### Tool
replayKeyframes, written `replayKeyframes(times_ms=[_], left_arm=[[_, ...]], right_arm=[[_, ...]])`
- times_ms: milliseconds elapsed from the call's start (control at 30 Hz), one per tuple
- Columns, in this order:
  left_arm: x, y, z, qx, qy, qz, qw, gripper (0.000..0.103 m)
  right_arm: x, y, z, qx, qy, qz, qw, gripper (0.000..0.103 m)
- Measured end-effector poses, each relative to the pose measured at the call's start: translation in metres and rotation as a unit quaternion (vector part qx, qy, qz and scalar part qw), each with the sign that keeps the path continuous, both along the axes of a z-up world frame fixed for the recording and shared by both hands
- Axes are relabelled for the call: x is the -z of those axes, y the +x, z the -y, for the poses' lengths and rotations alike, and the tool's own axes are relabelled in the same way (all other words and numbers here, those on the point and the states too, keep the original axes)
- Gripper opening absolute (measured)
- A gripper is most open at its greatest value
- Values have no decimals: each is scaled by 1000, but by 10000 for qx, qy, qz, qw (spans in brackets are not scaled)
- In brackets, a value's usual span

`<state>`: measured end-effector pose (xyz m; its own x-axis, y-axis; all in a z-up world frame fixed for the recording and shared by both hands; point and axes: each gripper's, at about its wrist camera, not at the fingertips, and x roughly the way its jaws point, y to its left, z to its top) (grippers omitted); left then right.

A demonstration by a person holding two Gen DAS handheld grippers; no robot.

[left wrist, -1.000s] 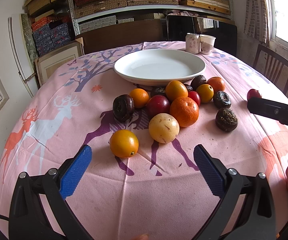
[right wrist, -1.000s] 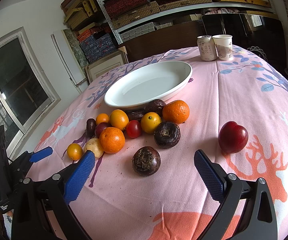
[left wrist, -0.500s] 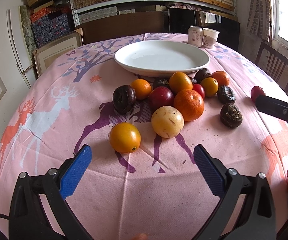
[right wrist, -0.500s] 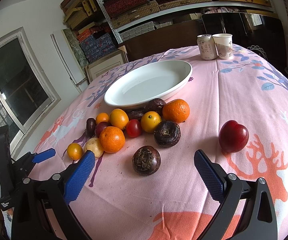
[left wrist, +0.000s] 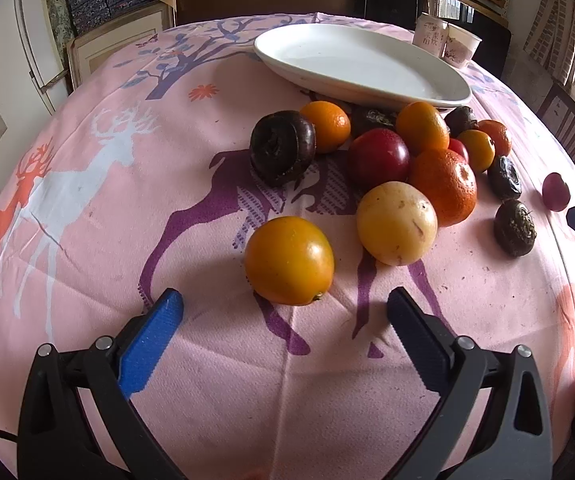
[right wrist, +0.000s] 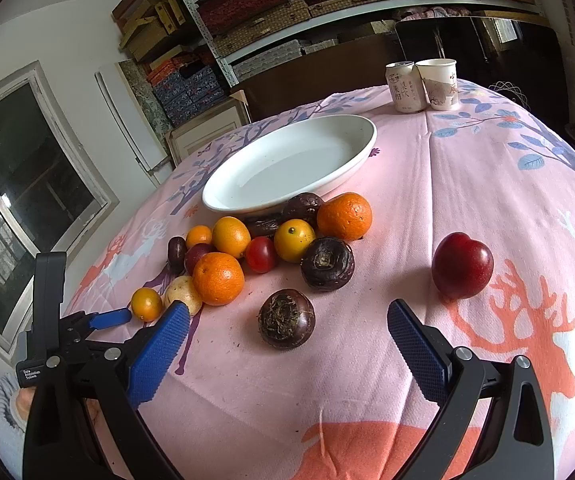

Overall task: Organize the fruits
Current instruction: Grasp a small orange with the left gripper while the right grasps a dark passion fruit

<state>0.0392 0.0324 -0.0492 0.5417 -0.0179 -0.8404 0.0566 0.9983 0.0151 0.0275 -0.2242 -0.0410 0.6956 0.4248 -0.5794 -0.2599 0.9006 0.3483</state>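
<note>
A cluster of fruit lies on the pink tablecloth in front of a white oval plate [left wrist: 363, 64], which is empty; the plate also shows in the right wrist view [right wrist: 287, 164]. My left gripper [left wrist: 283, 312] is open and empty, just short of a small orange fruit [left wrist: 289, 261]. A yellow fruit [left wrist: 396, 223], an orange [left wrist: 445, 186] and a dark round fruit [left wrist: 281, 147] lie behind it. My right gripper [right wrist: 287, 320] is open and empty, close to a dark rough fruit [right wrist: 286, 319]. A red plum [right wrist: 462, 266] lies apart to the right.
A can [right wrist: 403, 86] and a paper cup [right wrist: 439, 84] stand at the table's far edge. Shelves with boxes are behind the table. A chair [left wrist: 571, 132] stands at the right. The left gripper shows in the right wrist view [right wrist: 107, 318] at the left.
My left gripper has moved forward and down toward the small orange fruit, which now looms large. My right gripper has barely moved.
</note>
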Motion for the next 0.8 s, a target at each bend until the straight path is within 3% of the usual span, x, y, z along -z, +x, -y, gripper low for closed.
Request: replayKeyframes(times_ms=[233,333,500,667,800], left_arm=[[-1,1,-1,-62,-44,-13,10000,99],[-4,6,7,377,-142,15,9992,99],[-12,4,7,538,-334,184,9978,66],[-15,6,2,589,-665,215,9958,57],[-16,10,4,647,-721,213,9951,50]], right_arm=[[1,0,-13,-215,-196,-121,9995,100],[7,10,-17,-311,-330,-423,9981,100],[12,14,-26,-405,-506,-615,9960,98],[17,20,-34,-489,-674,-783,9934,79],[16,25,-39,-427,-793,-800,9927,74]])
